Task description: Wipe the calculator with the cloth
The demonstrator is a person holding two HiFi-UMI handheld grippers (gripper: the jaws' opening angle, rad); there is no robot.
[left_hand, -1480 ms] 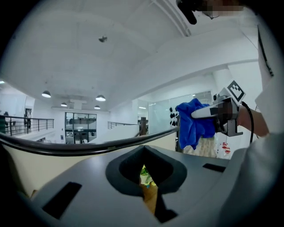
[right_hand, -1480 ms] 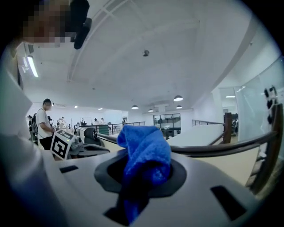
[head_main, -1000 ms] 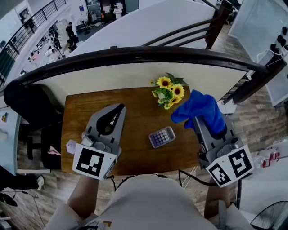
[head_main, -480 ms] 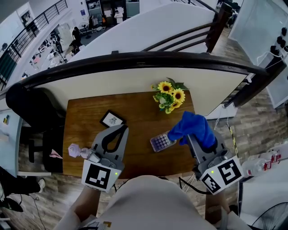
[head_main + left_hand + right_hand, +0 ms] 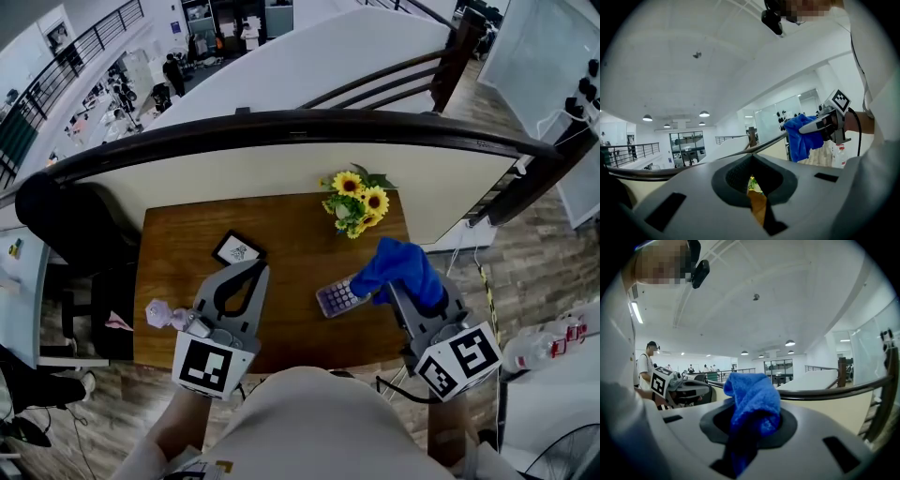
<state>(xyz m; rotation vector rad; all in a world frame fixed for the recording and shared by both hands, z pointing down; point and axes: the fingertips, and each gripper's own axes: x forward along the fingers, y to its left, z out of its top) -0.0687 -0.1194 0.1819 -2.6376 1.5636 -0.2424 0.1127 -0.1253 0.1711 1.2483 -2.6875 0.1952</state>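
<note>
Calculator lies on the wood table, tilted, keys up; key print too small to read. R hand-held gripper is clamped on the blue cloth, which bunches over the jaw tips and covers the calculator's right end in the head view. L hand-held gripper sits left of the calculator, jaws together w/ nothing between. Both carry cubes w/ black-and-white square markers, no words. A black card w/ a square code lies up-left of the calculator; code not legible. Sunflowers stand behind the calculator. Vs 1 s ago: cloth was up beside the sunflowers, apart from the calculator; card was hidden under the L gripper. Vs 0.5 s ago: approx. same.
</note>
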